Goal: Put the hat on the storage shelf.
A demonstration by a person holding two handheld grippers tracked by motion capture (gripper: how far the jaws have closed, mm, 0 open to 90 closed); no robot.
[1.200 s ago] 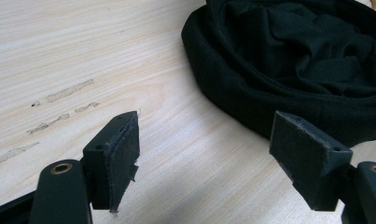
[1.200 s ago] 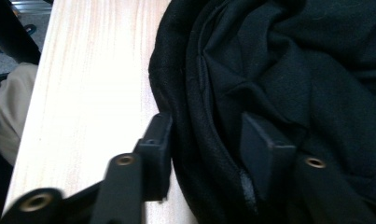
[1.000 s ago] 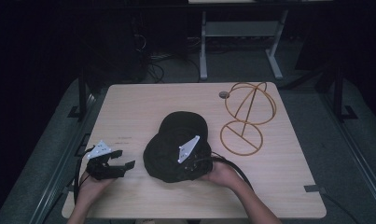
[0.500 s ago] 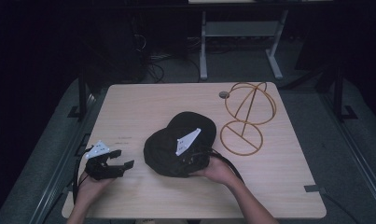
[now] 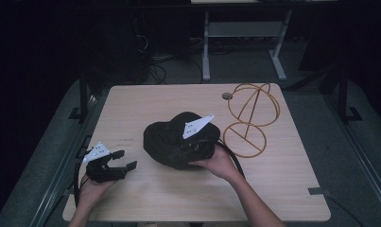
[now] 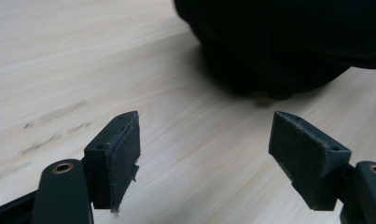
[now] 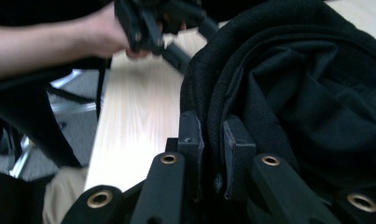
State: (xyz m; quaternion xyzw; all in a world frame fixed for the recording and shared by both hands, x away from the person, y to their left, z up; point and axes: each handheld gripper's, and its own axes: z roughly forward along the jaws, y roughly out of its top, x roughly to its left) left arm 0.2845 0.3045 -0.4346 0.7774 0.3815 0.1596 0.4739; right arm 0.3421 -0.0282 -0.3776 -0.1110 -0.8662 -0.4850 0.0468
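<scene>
A black fabric hat (image 5: 171,139) lies crumpled in the middle of the wooden table (image 5: 145,101). My right gripper (image 5: 190,150) sits at the hat's near right edge. In the right gripper view it (image 7: 212,140) is shut on a fold of the hat's brim (image 7: 288,88). My left gripper (image 5: 123,161) rests low at the table's front left, open, aimed toward the hat. Through the left gripper view its two pads (image 6: 125,149) stand wide apart with bare wood between them, and the hat (image 6: 288,42) lies farther off.
An orange wire hat stand (image 5: 249,118) lies at the table's right back, next to a small round disc (image 5: 227,96). A metal desk frame (image 5: 235,38) stands behind the table. Bare wood spreads across the left and front.
The right gripper has lifted and pulled the hat a little toward the back right, bunching it. The left gripper has stayed in place.
</scene>
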